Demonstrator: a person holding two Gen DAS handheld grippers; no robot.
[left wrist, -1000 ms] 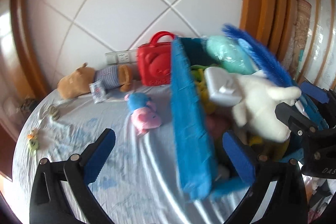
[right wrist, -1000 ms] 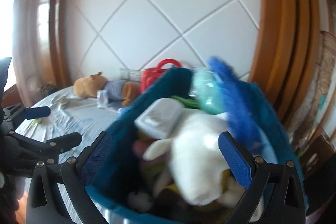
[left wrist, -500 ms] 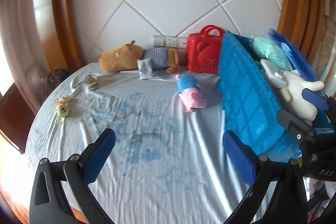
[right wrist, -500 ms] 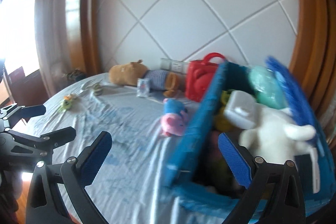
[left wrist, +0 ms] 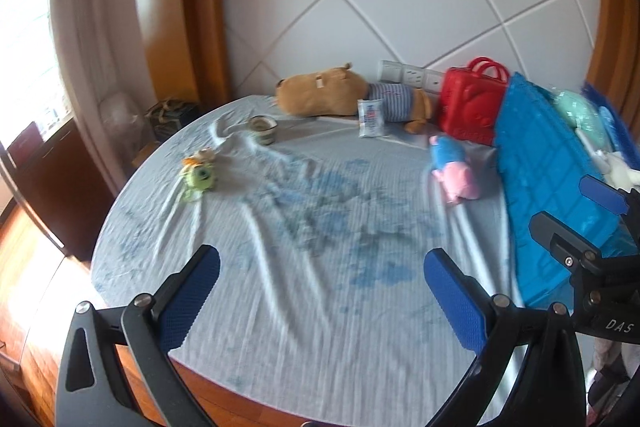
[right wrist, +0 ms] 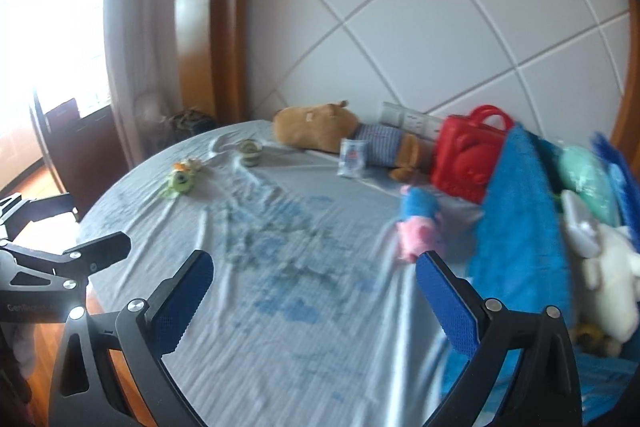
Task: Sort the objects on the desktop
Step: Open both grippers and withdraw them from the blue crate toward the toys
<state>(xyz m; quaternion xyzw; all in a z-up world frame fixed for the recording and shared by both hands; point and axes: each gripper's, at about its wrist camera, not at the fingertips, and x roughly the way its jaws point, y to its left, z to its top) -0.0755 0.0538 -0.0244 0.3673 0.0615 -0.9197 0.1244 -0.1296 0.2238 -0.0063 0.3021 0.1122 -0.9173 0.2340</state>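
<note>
A: Any writing you can read?

B: Only on the tools. In the left wrist view the right gripper [left wrist: 592,203] at the right edge carries the letters "DAS" in white. In the right wrist view the left gripper [right wrist: 76,227] at the left edge has pale lettering starting "Gen"; the rest is too blurred. The small white packet [left wrist: 371,118] has blue and red print I cannot read.

A: How do the tongs stand?

B: Both are spread wide with nothing between the blue pads, above the pale blue tablecloth [left wrist: 304,251].

A: Where are the things to sort?

B: The blue basket [left wrist: 548,183] stands at the table's right side, with a white plush [right wrist: 612,287] and a mint green bag [right wrist: 584,183] inside. The red toy case [left wrist: 472,107] stands upright just left of it at the back. The brown plush [left wrist: 352,95] in a striped shirt lies along the far edge, long axis left to right, head to the left, and the packet leans against it. The pink and blue plush [left wrist: 454,167] lies just beside the basket, long axis running from the back toward the camera, pink end nearest.

A: And on the left?

B: A small cup [left wrist: 263,130] stands upright near the far edge, and a green one-eyed toy [left wrist: 199,175] lies in front of it, apart.
</note>
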